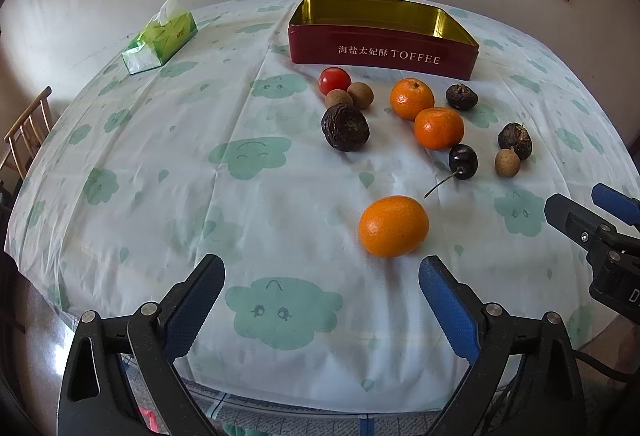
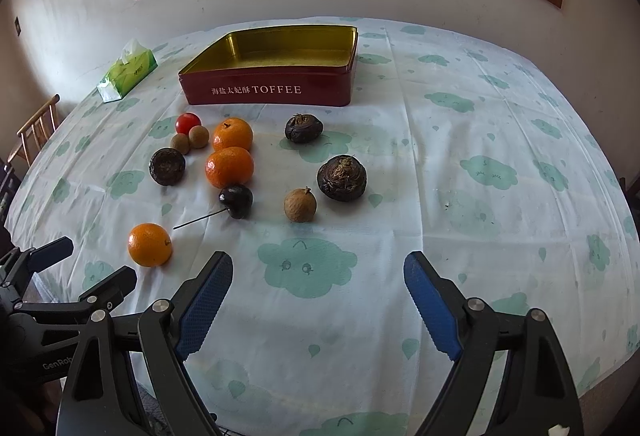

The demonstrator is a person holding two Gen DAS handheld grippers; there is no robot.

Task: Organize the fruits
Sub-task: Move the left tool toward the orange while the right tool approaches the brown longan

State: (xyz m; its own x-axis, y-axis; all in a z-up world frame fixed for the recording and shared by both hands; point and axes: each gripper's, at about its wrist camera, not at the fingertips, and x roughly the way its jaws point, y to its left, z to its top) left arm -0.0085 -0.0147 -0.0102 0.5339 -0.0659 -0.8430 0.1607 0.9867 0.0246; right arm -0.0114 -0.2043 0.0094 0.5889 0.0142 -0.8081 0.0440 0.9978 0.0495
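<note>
Hovering low over the near edge of the table, the left gripper (image 1: 322,276) holds its jaws spread wide with nothing between them, lined up just short of the nearest orange (image 1: 394,226), probably its first pick. The right gripper (image 2: 318,272) waits just beside it, equally wide and empty. Further off, two more oranges (image 1: 426,113), a cherry (image 1: 463,161), a tomato (image 1: 334,80) and some brown fruits lie scattered before the open toffee tin (image 1: 384,53), which looks empty, ready to receive them.
</note>
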